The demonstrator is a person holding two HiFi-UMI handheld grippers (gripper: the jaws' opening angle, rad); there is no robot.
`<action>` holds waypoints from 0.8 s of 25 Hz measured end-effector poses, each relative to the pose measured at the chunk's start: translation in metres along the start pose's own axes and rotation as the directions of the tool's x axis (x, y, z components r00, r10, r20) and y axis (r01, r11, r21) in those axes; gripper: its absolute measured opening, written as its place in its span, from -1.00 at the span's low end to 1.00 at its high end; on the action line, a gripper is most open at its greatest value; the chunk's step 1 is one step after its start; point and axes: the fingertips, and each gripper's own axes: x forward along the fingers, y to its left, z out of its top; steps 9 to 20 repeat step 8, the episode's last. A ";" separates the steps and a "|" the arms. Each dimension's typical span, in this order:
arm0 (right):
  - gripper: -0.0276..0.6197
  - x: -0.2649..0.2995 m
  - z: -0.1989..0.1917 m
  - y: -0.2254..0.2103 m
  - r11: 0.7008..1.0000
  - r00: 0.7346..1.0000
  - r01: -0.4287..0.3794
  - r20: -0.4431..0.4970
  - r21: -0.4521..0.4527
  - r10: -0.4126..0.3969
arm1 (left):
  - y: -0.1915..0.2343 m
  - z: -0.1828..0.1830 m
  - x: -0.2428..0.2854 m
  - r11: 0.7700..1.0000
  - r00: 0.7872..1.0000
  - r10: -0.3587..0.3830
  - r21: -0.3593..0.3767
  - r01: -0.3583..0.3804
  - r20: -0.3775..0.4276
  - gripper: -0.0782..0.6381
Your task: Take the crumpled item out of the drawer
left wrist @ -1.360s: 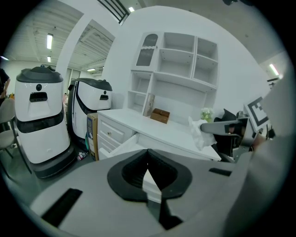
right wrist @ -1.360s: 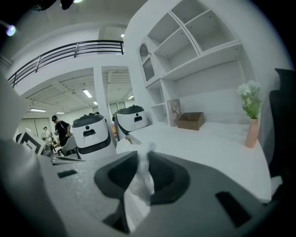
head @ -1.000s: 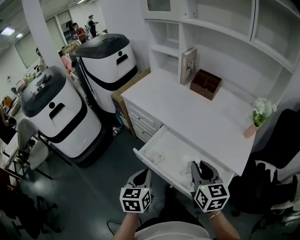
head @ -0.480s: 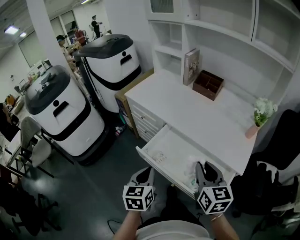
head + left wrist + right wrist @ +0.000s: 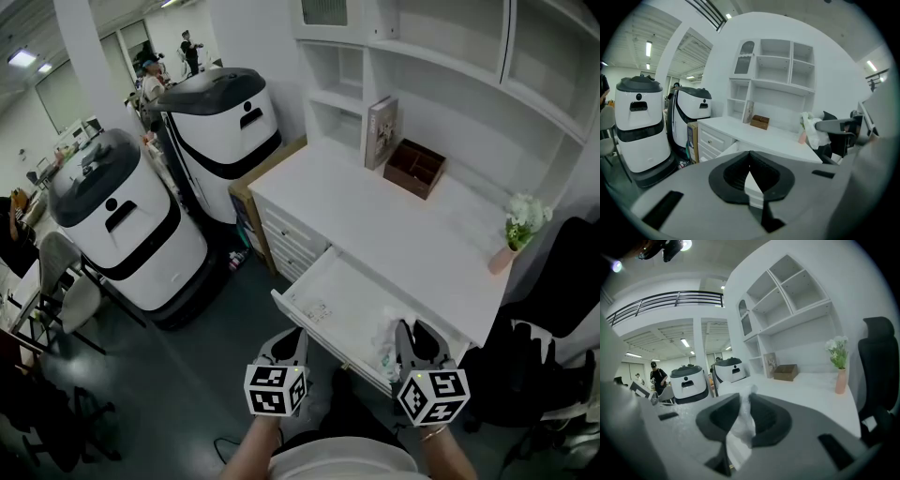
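Note:
The crumpled item [image 5: 385,337] is a wad of thin white plastic. My right gripper [image 5: 409,330] is shut on it, over the front right corner of the open white drawer [image 5: 339,298]. In the right gripper view the wad [image 5: 742,422] is pinched between the two dark jaws and hangs below the right gripper [image 5: 743,400]. My left gripper [image 5: 288,339] hovers in front of the drawer's front edge, shut with nothing in it. In the left gripper view the left gripper [image 5: 749,155] has its tips touching, and the wad [image 5: 813,133] shows at the right.
The drawer belongs to a white desk [image 5: 394,234] with shelves, a book [image 5: 379,131], a brown box [image 5: 412,169] and a pink vase of flowers [image 5: 515,236]. Two white-and-black machines [image 5: 117,230] [image 5: 220,127] stand left. A black chair [image 5: 553,361] is at the right. People stand far back.
My right gripper has drawn back a little toward me with the crumpled item in it. The left gripper has barely moved.

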 end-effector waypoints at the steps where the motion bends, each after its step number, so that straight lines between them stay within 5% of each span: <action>1: -0.68 -0.001 0.000 0.000 1.000 1.000 0.002 0.001 0.000 -0.002 | 0.000 0.000 0.000 1.000 1.000 -0.002 0.001 0.002 0.001 -0.79; 20: -0.68 -0.001 -0.001 0.000 1.000 1.000 0.010 0.002 0.007 -0.010 | -0.001 0.005 -0.002 1.000 1.000 -0.007 0.012 0.007 0.019 -0.79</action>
